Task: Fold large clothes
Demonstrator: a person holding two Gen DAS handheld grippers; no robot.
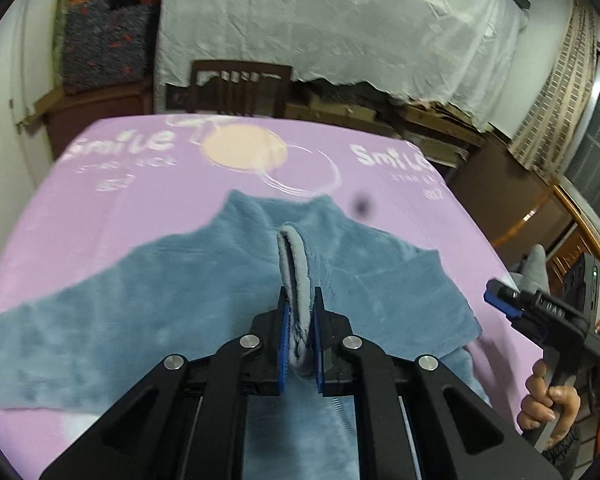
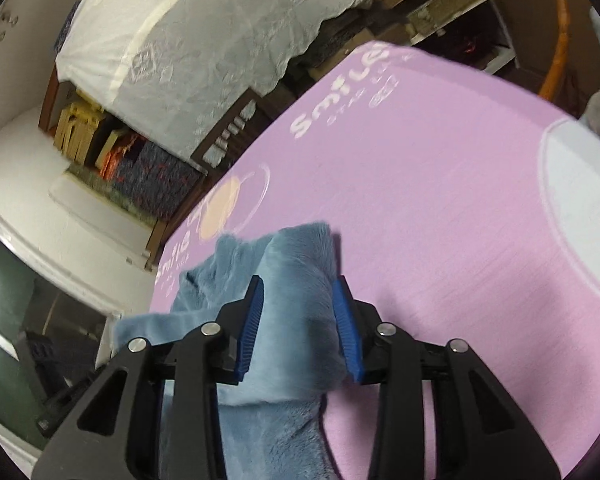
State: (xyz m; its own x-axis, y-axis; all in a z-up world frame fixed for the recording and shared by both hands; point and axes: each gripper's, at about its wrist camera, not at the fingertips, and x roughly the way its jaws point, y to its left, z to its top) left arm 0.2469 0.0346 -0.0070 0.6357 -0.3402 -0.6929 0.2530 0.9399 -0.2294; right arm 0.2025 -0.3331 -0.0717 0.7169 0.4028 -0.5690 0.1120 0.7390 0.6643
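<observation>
A large fuzzy blue garment [image 1: 180, 280] lies spread on a pink sheet [image 1: 100, 200], one sleeve stretching to the left. My left gripper [image 1: 299, 300] is shut on a raised fold of its paler edge, pinched between the blue pads. In the right wrist view, my right gripper [image 2: 298, 300] has its jaws apart around a thick bunch of the blue garment [image 2: 296, 272]; whether they press it is unclear. The right gripper also shows in the left wrist view [image 1: 504, 300] at the right, held by a hand.
The pink sheet [image 2: 420, 200] has white lettering and a peach circle [image 1: 244, 152]. A dark wooden chair [image 1: 240, 88] stands beyond the far edge. A white cloth [image 1: 340, 20] covers stacked furniture behind. A wooden rail [image 1: 572, 216] runs at right.
</observation>
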